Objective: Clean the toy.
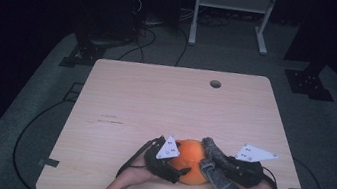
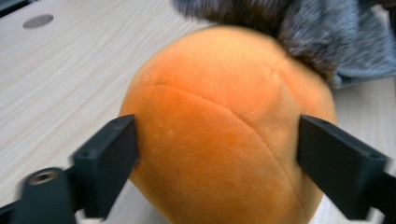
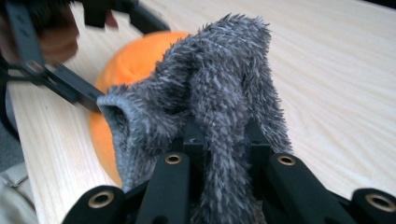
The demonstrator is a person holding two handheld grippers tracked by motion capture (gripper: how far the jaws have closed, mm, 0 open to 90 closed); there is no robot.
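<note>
My left tongs [image 1: 179, 169] sit at the near edge of the counter [image 1: 155, 102], their two black jaws straddling the orange plush ball [image 2: 219, 135]; in the left gripper view each jaw stands against a flank of the ball, one left and one right, though I cannot tell whether the pads truly press into the plush or only touch it, so I count them as released around it; the ball itself rests on the wood, just inboard of my left hand [image 1: 137, 173] and between the two grippers; my right tongs [image 3: 224, 144] are clenched on a grey furry cloth [image 3: 219, 93], the fabric pinched between the jaws and rising in a shaggy fold ahead of them; from the high view that cloth [image 1: 218, 170] drapes from the ball's right side down toward the counter's near edge, touching the orange plush; a round cable hole [image 1: 215, 84] lies well apart at the far side.
</note>
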